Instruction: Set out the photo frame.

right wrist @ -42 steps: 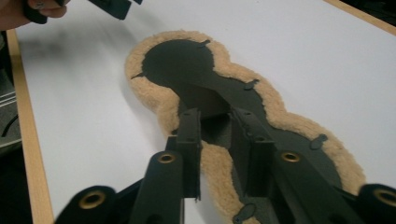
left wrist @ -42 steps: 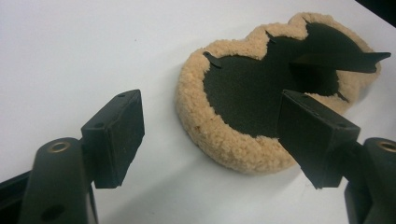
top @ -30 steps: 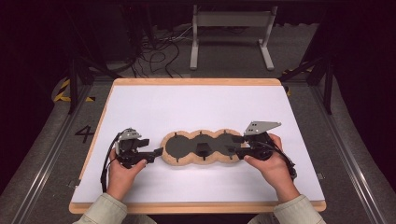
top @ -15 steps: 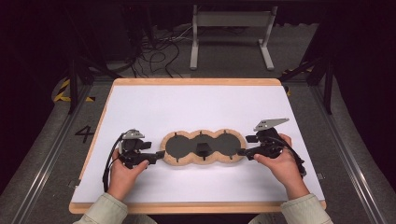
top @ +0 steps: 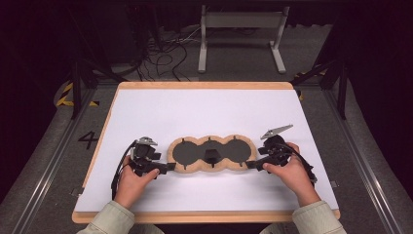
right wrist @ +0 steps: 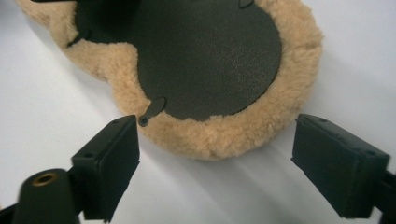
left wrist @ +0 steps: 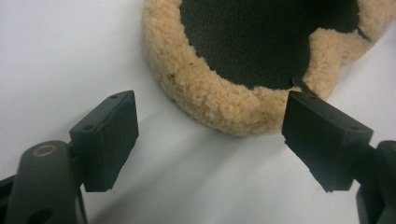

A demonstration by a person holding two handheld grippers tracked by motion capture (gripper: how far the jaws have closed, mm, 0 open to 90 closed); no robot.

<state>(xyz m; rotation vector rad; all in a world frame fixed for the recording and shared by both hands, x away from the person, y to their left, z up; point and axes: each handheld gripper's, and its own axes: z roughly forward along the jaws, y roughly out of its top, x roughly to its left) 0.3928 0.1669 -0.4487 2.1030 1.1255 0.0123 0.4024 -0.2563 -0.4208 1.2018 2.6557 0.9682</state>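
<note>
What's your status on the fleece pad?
Left tongs open, jaws just widened, nothing between them. Right tongs open, just released. Fleece pad flat on the table, tongs at either end. Nothing in the way.

White rectangular tabletop with pale wooden edge (top: pixel 204 112) stood on grey carpeted floor (top: pixel 39 165). Beyond far edge, grey metal stand with two upright legs (top: pixel 241 29) rested on floor. Left of stand, tangle of black cables (top: pixel 163 56) lay on floor. Yellow-and-black striped tape marks (top: pixel 65 95) sat left of table's far corner. Painted black numeral four (top: pixel 88 140) sat on floor beside table's left edge. Dark surroundings hid background.
</note>
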